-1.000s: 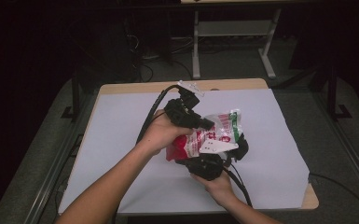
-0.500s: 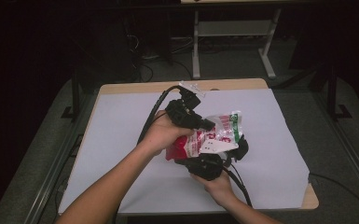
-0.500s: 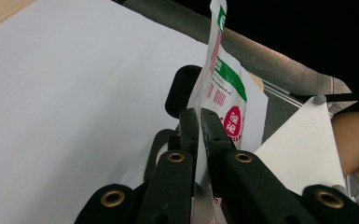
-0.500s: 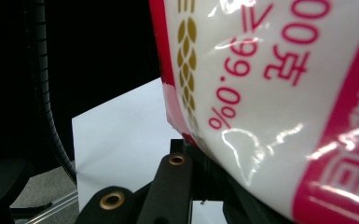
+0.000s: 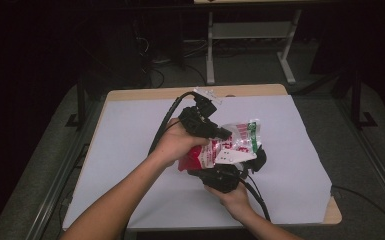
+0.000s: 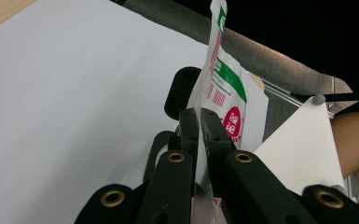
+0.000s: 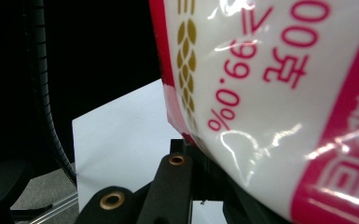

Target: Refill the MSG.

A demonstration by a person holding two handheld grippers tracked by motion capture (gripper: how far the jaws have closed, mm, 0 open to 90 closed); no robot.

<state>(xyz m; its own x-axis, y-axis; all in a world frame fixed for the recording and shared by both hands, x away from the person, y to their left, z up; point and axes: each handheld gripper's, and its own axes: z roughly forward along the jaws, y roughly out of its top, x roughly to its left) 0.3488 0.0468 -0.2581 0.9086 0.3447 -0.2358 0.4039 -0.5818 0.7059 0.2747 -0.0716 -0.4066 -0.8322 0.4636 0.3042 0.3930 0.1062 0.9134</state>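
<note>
A plastic bag (image 5: 232, 145) printed in red, white and green is held above the middle of the table between both grippers. My left gripper (image 5: 224, 134) comes in from the left, gripped by a hand, and its jaws are shut on the bag's upper edge. In the left gripper view the bag (image 6: 224, 84) stands up thin between the closed left gripper (image 6: 199, 120). My right gripper (image 5: 228, 169) sits under the bag, held from below by the other hand. In the right gripper view the bag (image 7: 279, 93) looms close, and the right gripper (image 7: 195, 145) is shut on its lower corner.
A white sheet (image 5: 130, 145) covers the wooden table (image 5: 240, 91). Black cables (image 5: 167, 120) trail from both grippers across the sheet. Behind the table a white metal frame (image 5: 252, 35) stands on the dark floor. The table's right front corner (image 5: 332, 216) shows bare wood.
</note>
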